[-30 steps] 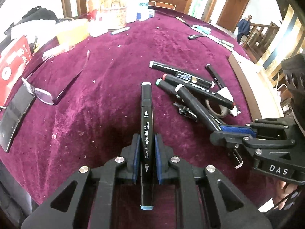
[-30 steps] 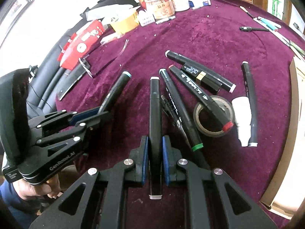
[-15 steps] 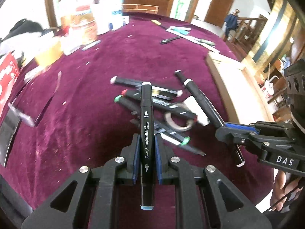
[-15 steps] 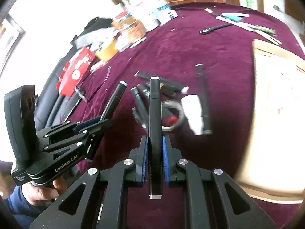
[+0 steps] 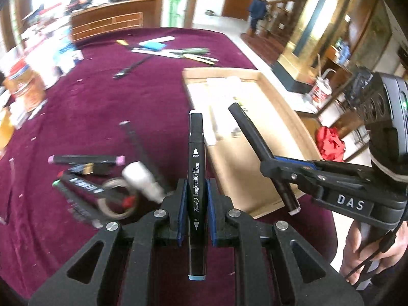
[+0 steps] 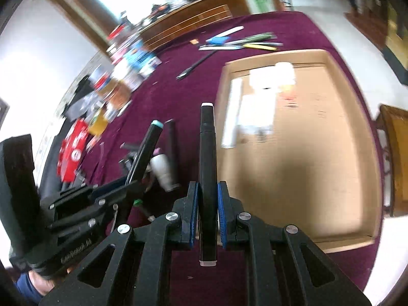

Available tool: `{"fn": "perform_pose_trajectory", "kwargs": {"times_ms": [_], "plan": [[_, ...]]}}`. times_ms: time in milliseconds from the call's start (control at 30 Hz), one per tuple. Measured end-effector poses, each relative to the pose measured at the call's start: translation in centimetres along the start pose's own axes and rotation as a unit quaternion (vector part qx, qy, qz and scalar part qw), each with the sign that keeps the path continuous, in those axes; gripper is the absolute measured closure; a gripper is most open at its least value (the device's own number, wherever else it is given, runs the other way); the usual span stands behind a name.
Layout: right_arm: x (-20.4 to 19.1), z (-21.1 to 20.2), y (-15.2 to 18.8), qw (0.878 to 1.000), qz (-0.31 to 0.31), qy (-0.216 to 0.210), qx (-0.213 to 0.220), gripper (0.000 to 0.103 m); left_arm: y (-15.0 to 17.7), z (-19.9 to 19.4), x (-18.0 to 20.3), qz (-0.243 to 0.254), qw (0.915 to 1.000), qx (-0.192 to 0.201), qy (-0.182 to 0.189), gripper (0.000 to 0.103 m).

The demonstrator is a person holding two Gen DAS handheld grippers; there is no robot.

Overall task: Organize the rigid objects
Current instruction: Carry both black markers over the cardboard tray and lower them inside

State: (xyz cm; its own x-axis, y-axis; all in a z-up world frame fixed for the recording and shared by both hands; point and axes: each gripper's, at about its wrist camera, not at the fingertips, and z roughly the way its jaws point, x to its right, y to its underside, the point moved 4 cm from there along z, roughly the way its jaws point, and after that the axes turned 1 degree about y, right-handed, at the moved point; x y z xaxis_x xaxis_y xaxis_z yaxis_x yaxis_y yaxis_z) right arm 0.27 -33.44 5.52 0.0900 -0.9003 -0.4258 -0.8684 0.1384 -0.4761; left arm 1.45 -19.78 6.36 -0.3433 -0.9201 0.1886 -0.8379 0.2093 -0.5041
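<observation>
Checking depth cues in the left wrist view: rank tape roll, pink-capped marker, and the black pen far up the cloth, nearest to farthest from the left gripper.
1. Tape roll: just left of the left gripper, jaws shut on a marker.
2. Pink-capped marker: farther left, beyond the roll.
3. Black pen: far up the cloth, left of centre.

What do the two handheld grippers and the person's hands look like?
Both grippers, left gripper and right gripper, are black plastic with triangular cut-outs, silver screws and blue pads on the fingers. The right one carries a white "DAS" label. A bare hand holds its handle, with a thin black cord.
</observation>
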Motion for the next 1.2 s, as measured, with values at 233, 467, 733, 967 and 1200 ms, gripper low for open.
{"fn": "perform_pose_trajectory", "kwargs": {"times_ms": [233,467,733,967,1200], "plan": [[3.9,0.1,0.1,0.999,0.036,0.027,-0.010,0.090,-1.1,3.3,4.0,0.011,0.9994,-0.024,0.020,0.091],[6.3,0.7,0.2,0.997,0.062,0.028,-0.024,0.090,-1.0,6.1,5.0,-0.010,0.9986,-0.048,0.020,0.091],[7.1,2.1,0.0,0.997,0.055,0.028,-0.045,0.090,-0.6,7.8,4.6,-0.030,0.9979,-0.057,0.004,0.091],[7.4,2.8,-0.1,0.997,0.048,0.026,-0.057,0.090,-0.5,8.9,4.3,-0.035,0.9974,-0.062,-0.012,0.091],[7.2,3.4,-0.2,0.997,0.042,0.023,-0.064,0.090,-0.2,9.6,4.5,-0.036,0.9969,-0.068,-0.015,0.091]]}}
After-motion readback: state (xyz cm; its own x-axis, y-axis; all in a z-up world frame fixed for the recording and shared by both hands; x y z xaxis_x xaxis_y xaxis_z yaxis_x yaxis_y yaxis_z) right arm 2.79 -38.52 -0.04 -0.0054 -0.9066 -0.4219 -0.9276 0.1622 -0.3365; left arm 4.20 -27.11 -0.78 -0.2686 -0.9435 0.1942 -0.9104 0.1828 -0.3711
